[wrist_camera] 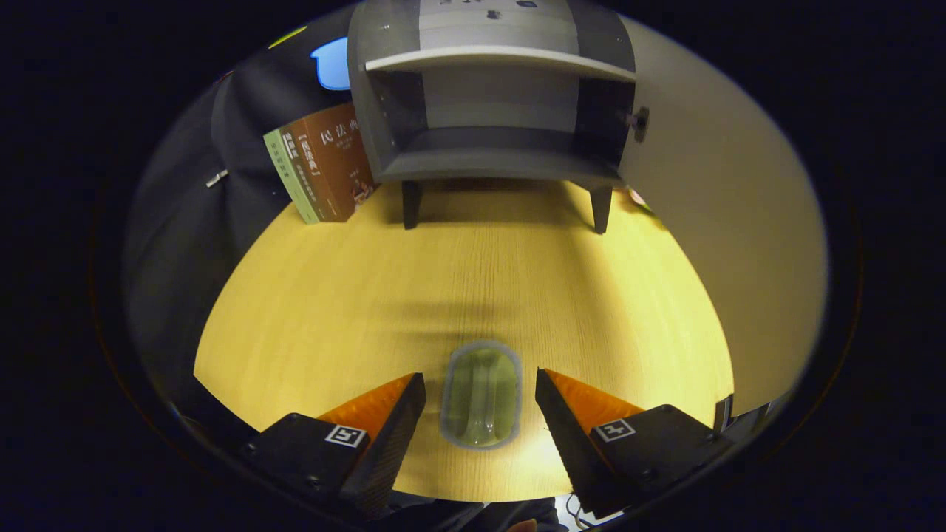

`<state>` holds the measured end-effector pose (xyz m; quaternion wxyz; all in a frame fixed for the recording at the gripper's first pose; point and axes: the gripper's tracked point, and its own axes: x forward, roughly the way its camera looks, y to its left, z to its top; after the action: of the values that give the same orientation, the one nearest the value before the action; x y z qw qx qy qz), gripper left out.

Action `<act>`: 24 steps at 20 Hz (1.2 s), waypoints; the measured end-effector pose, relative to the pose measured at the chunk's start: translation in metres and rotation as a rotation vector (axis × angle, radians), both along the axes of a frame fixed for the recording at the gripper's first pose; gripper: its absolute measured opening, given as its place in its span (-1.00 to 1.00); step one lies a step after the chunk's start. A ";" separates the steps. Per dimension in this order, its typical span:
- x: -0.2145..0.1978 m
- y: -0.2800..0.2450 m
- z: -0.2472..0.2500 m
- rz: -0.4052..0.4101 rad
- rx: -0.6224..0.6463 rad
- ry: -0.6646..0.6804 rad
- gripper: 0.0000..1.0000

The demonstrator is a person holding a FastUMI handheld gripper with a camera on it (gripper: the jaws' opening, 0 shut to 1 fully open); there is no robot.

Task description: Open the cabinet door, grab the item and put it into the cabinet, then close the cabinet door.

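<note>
- On the wooden table (310, 310), the gripper (480, 403) hangs low w/ its fingers spread wide apart, gripping nothing.
- Between the fingers lies the item, a small clear container (481, 397) w/ greenish contents, flat on the table; long axis runs fwd along the fingers.
- A gap shows on each side of the container, so neither finger touches it; prob. the wide spread is there to straddle it before a squeeze.
- Beyond the fingers, well apart from the container, stands the grey cabinet (491, 159) on short legs, at the far end of the table.
- Cabinet door (724, 222) is swung open to the right; its knob (640, 123) shows near the cabinet's right edge. Door-open step looks done, so the way in is free.
- Inside the cabinet: a shelf (502, 60) up top and a lower compartment that looks empty, likely the spot for the container.
- A book (325, 166) leans against the cabinet's left side, upright but tilted; not in the path btw. container and cabinet opening.
- Judged stage: grab phase, approx. lined up, fingers not yet closed on the container.
</note>
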<state>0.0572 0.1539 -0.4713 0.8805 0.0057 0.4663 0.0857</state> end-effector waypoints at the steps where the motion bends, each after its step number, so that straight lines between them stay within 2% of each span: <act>1: 0.000 0.002 -0.009 -0.014 0.005 0.017 0.70; 3: -0.002 -0.002 -0.027 -0.037 -0.010 0.053 0.36; 5: -0.007 0.000 -0.048 -0.029 -0.027 0.097 0.16; 7: -0.004 -0.001 -0.045 -0.026 -0.034 0.076 -0.45; 8: -0.004 0.000 -0.049 -0.016 -0.034 0.074 -0.44; 9: -0.006 -0.002 -0.044 -0.013 -0.029 0.074 -0.62; 15: 0.001 0.000 -0.005 -0.046 0.049 0.038 -0.62; 20: 0.024 0.000 0.072 -0.033 0.083 -0.060 -0.62; 24: 0.055 0.002 0.151 -0.008 0.108 -0.177 -0.62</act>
<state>0.1122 0.1557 -0.3203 0.9169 0.0475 0.3815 0.1073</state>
